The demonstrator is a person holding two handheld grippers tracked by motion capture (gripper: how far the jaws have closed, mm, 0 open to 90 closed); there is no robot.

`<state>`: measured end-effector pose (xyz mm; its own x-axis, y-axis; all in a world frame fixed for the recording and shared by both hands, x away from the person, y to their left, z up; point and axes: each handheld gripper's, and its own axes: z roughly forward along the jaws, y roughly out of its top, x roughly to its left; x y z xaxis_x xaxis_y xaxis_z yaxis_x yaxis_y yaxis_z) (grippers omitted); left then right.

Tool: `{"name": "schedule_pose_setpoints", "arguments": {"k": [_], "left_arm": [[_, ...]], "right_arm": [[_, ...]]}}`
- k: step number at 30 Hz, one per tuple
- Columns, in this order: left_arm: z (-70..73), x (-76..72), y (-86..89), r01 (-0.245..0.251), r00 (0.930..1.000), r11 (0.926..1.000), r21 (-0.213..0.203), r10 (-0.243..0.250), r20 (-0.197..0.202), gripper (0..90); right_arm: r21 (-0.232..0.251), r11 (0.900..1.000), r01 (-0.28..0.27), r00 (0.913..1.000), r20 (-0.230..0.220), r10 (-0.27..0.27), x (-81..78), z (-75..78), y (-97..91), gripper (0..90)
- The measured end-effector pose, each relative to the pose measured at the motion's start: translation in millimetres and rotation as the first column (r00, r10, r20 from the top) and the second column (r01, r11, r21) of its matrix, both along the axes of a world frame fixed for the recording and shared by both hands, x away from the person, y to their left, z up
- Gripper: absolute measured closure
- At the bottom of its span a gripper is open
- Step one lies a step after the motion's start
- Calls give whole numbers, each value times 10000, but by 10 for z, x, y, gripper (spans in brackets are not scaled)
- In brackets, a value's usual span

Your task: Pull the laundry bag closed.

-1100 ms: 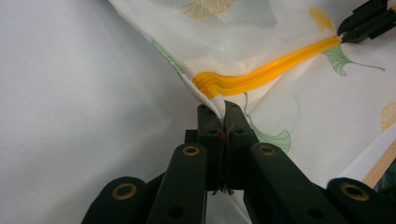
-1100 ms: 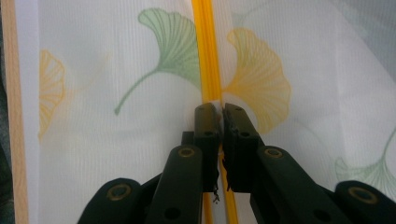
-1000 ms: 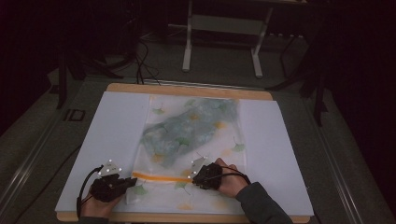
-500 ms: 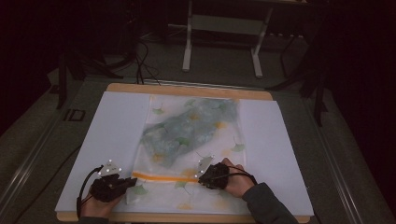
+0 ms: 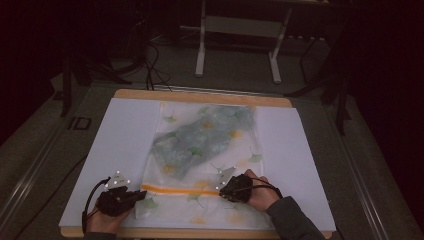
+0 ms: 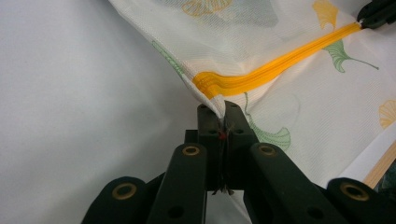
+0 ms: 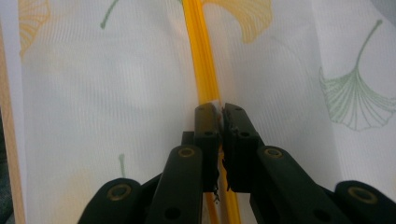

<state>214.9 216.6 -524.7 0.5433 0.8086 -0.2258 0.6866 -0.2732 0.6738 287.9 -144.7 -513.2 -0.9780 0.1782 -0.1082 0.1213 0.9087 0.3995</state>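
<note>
A white mesh laundry bag (image 5: 200,165) printed with ginkgo leaves is seen lying flat on the white sheet (image 5: 115,145) that covers the worktop (image 5: 200,96), its far end near the worktop's far edge and its zipped end close to the person. A bluish-green garment (image 5: 200,137) is made out through the mesh, laid slantwise in the bag's far half. An orange zipper (image 5: 175,189) is stretched across the near part of the bag, from one tool to the other. At the bag's left edge, the left tool (image 6: 223,109) is clenched tight on the fabric right where the zipper ends, and the cloth is bunched up into a small peak between the jaws. Over on the other side, the right tool (image 7: 220,109) is closed squarely on the zipper line; a small pale piece, most likely the slider's pull, is pinched between its jaws, though it cannot be told for certain. In the high view the left tool (image 5: 117,197) is found at the bag's near left corner and the right tool (image 5: 232,187) partway along the zipper toward the right, each gripped by a hand, with a dark sleeve (image 5: 295,222) coming in from the bottom right. The zipper strip is seen taut and straight between the two tools.
</note>
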Motion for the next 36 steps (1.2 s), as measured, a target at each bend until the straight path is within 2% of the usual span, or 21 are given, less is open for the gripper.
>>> {"name": "schedule_pose_setpoints", "arguments": {"k": [25, 36], "left_arm": [[-4, 2, 4, 12, 10000, 10000, 29, -12, -4, 883], [-7, 1, -1, 17, 10000, 10000, 48, -17, 1, 883]], "right_arm": [[-158, 9976, 670, 9977, -54, -671, 11, 16, -419, 874], [-133, 9978, 643, 9978, -141, -645, 39, 3, -432, 879]]}}
